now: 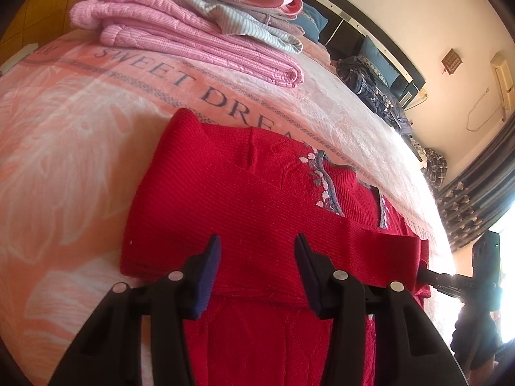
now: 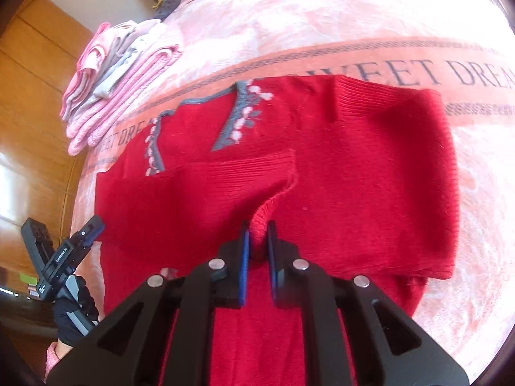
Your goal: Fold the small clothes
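Right claw (image 2: 257, 228) nipping red sweater (image 2: 354, 160) cuff; left claw (image 1: 257, 243) agape

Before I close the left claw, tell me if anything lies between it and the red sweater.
Nothing visible does. The left claw hangs open right over the red sweater, bare knit between its fingers. The folded pink clothes sit far back on the blanket. The right claw already pinches a sleeve cuff.
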Motion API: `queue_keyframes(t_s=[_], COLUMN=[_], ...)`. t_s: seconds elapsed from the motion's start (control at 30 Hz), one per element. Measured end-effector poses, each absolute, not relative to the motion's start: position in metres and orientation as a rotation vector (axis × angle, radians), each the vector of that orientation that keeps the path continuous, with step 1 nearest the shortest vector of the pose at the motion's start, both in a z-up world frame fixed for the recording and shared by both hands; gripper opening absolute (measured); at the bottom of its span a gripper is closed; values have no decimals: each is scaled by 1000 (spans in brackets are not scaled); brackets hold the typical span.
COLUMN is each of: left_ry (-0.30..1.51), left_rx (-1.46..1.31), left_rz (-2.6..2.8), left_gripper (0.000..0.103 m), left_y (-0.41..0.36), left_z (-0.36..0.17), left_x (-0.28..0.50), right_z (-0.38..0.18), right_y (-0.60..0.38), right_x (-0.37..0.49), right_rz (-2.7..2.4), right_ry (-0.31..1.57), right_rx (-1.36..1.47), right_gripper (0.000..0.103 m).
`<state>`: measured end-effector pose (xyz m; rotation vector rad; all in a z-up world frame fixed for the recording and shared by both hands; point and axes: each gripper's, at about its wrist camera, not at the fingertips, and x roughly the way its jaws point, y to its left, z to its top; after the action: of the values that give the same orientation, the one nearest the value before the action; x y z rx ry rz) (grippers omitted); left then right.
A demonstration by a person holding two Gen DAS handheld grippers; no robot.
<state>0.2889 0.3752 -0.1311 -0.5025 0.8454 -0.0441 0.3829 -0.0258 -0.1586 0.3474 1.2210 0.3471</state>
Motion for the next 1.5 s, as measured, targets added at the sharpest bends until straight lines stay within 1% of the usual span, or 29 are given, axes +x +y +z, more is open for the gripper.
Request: queue_keyframes(t_s=[0.1, 0.13, 0.2, 0.27, 0.3, 0.33, 0.4, 0.5, 0.57, 0.63, 0.83, 0.9, 0.97, 1.1, 1.13, 1.17, 1.23, 1.37, 1.5], left_ry=[844, 845, 848, 853, 855, 854, 852, 855, 859, 855, 840, 848, 864, 872, 874, 873, 863, 834, 853], left_rx=[-489, -484, -481, -481, -479, -476, -467, -477, -480, -475, -450, -447, -434, -383, -375, -378, -401, -381, -362], left_rz=[-48, -50, -51, -50, -51, -52, -53, -50, -50, -52, -63, -62, -54, -46, -43, -40, -46, -78, -97], left_gripper=[48, 48, 48, 48, 48, 48, 48, 49, 49, 49, 50, 50, 51, 51, 51, 51, 51, 52, 54], left_y=[367, 365, 363, 361, 360, 360, 360, 362, 362, 362, 358, 356, 354, 349, 348, 348, 348, 340, 332], left_z=[-131, -132, -133, -134, -135, -135, -134, -136, -137, -137, -133, -135, -140, -144, -143, -142, -138, -125, -129], left_x=[290, 291, 291, 291, 291, 290, 291, 290, 290, 289, 289, 290, 291, 292, 293, 292, 292, 292, 292], right_z=[-169, -172, -177, -177, -177, -176, -178, -182, -181, -175, -135, -128, -135, -180, -185, -186, -175, -146, -147], right_y=[-47, -52, -64, -71, -73, -75, -72, -58, -44, -33, -41, -52, -63, -73, -74, -76, -77, -67, -46], right_x=[380, 379, 377, 379, 381, 383, 390, 396, 399, 400, 398, 399, 400, 402, 400, 398, 396, 391, 390], right_rz=[295, 300, 328, 342, 343, 348, 362, 388, 379, 384, 389, 350, 304, 309, 305, 305, 288, 324, 369], right_ry=[1230, 1240, 1248, 1244, 1240, 1231, 1235, 1230, 1228, 1208, 1068, 1050, 1066, 1220, 1229, 1222, 1205, 1117, 1128], right_rx=[345, 361, 434, 472, 489, 514, 529, 522, 466, 410, 384, 372, 361, 435, 441, 455, 441, 379, 326], right_gripper=[8, 12, 13, 22, 31, 35, 36, 36, 32, 4, 4, 4, 4, 7, 8, 8, 13, 13, 16])
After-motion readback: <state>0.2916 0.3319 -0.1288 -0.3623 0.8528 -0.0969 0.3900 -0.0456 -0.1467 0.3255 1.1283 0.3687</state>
